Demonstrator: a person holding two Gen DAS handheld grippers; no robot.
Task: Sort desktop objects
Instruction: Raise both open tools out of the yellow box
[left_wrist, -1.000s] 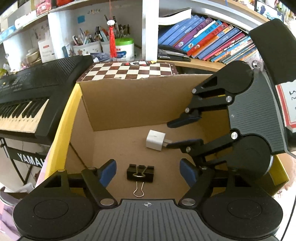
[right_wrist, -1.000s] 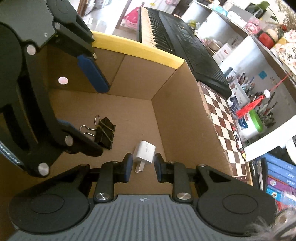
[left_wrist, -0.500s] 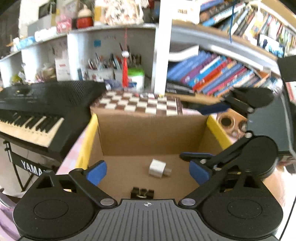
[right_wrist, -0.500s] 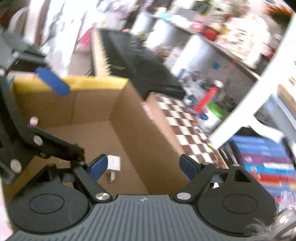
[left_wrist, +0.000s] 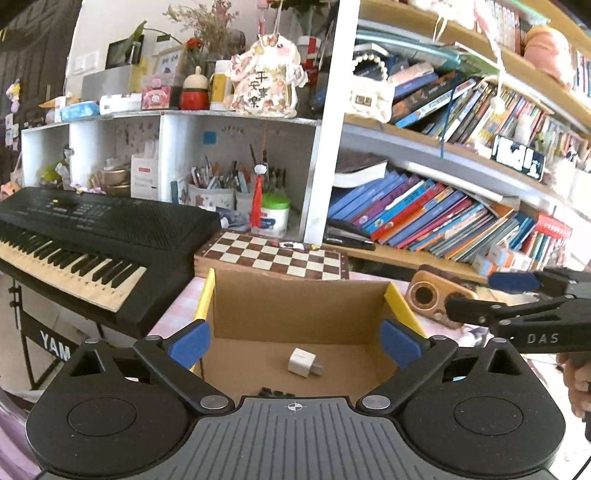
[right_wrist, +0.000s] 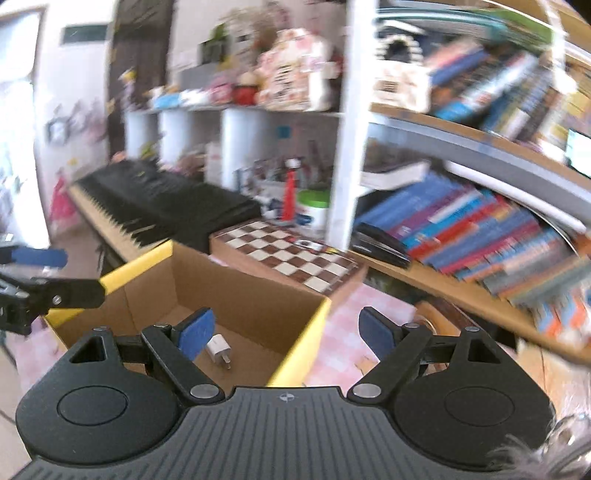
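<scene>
The small white cube-shaped plug charger (left_wrist: 302, 362) lies on the floor of the open brown cardboard box with yellow-edged flaps (left_wrist: 295, 314), beside a black binder clip (left_wrist: 272, 392): both deposits appear complete. The left gripper (left_wrist: 293, 343) and right gripper (right_wrist: 284, 330) stand wide apart, empty, above the box. Remaining desktop items cannot be determined.

We see a small white charger plug (left_wrist: 303, 362) lying on its side on the floor of the open cardboard box (left_wrist: 301, 312), prongs level, and a black binder clip (left_wrist: 272, 392) near it, mostly hidden.
</scene>
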